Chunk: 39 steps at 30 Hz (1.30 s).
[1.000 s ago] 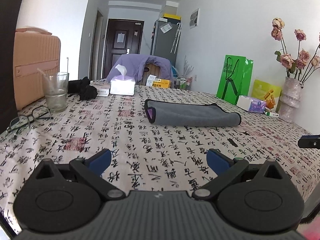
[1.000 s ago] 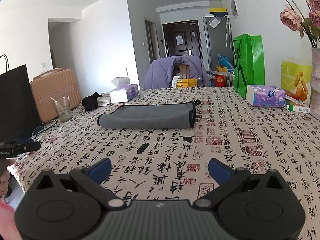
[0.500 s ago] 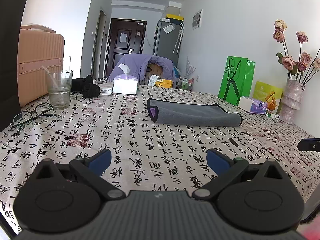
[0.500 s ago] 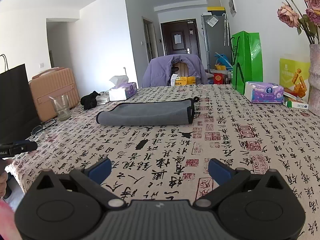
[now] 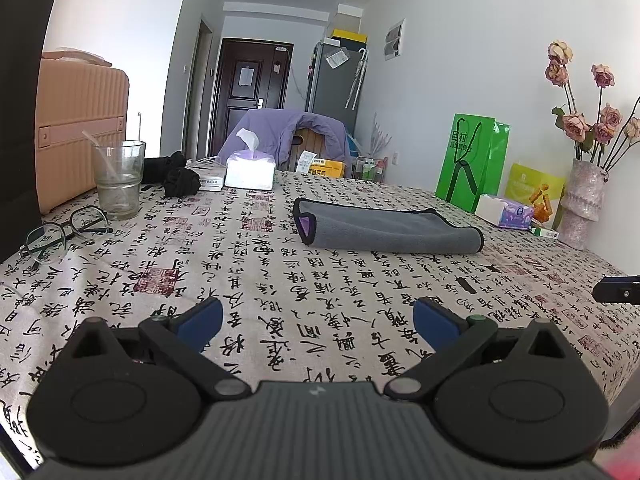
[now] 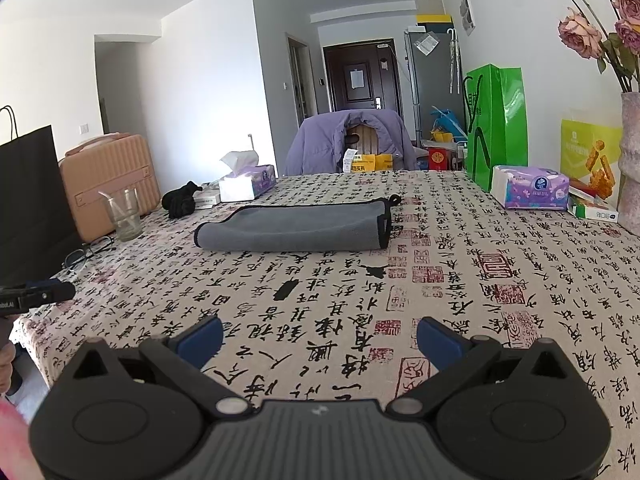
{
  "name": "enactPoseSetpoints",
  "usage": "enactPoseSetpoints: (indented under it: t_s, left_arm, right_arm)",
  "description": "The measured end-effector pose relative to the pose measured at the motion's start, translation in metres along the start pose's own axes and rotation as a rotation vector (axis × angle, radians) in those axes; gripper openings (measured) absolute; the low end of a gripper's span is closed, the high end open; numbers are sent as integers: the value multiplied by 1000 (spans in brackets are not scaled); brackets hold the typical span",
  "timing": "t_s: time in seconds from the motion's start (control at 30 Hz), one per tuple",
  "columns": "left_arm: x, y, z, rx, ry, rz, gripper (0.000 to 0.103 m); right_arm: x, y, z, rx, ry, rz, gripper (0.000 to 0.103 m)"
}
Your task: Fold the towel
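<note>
A long table covered by a cream cloth printed with black calligraphy and red seals fills both views. On it, toward the middle, lies the grey folded towel with black edging and a purple inner face, flat and doubled over, its rounded fold facing the near edge. It sits well ahead of both grippers, touching neither. The left gripper hovers over the near part of the cloth with its blue-padded jaws spread wide and nothing between them; the towel is ahead and a little to its right. The right gripper is likewise wide apart and holds nothing, with the towel ahead and slightly to its left. A tall green paper bag stands at the table's right side, near a purple tissue pack. On the left are a clear drinking glass and, just beside it, black-framed spectacles.
</note>
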<state>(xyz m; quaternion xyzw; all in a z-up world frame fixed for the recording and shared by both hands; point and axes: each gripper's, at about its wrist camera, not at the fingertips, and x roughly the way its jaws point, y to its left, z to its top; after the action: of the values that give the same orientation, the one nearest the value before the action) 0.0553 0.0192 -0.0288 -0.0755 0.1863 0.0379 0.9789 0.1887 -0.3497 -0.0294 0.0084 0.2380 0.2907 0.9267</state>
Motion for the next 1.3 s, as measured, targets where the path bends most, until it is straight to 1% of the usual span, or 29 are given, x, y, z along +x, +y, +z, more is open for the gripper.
enactPoseSetpoints:
  t_s: [1.3]
  left_arm:
    - [-2, -8, 2, 28, -7, -8, 103]
  right_arm:
    - [0, 4, 1, -11, -1, 14, 103]
